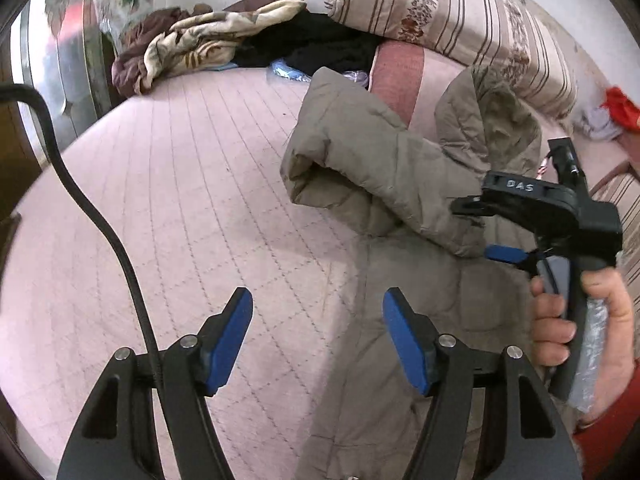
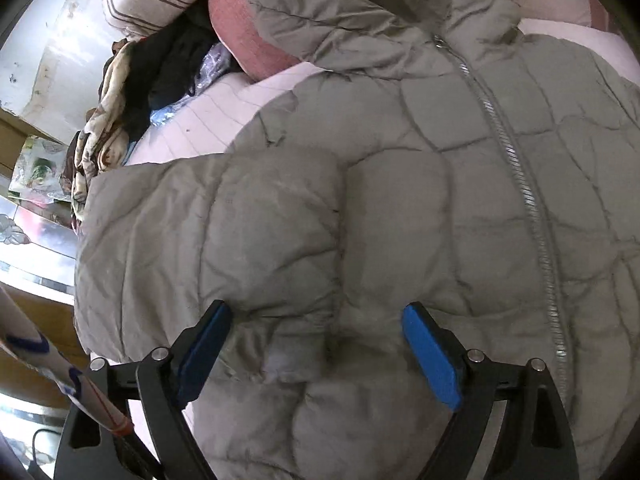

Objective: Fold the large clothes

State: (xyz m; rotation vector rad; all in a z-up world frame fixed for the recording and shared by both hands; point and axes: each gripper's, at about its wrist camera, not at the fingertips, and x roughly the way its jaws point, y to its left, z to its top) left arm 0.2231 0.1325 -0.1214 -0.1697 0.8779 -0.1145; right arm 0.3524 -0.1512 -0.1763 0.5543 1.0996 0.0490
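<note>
A large grey-green quilted puffer coat (image 1: 404, 216) lies on a pink quilted bed (image 1: 192, 208), hood towards the pillows, one sleeve folded across its body. My left gripper (image 1: 318, 304) is open and empty, above the coat's left edge. The right gripper (image 1: 480, 236) shows at the right of the left wrist view, its blue pad against the folded sleeve. In the right wrist view the coat (image 2: 400, 208) fills the frame, zipper (image 2: 516, 168) running down it. My right gripper (image 2: 316, 320) is open, its fingers either side of the folded sleeve's cuff (image 2: 292, 356).
A striped folded quilt (image 1: 460, 16) and a pink pillow (image 1: 396, 76) lie at the bed's head. A crumpled brown and cream blanket (image 1: 192, 44) and black clothes (image 1: 316, 44) sit at the far corner. A black cable (image 1: 100, 220) hangs at left.
</note>
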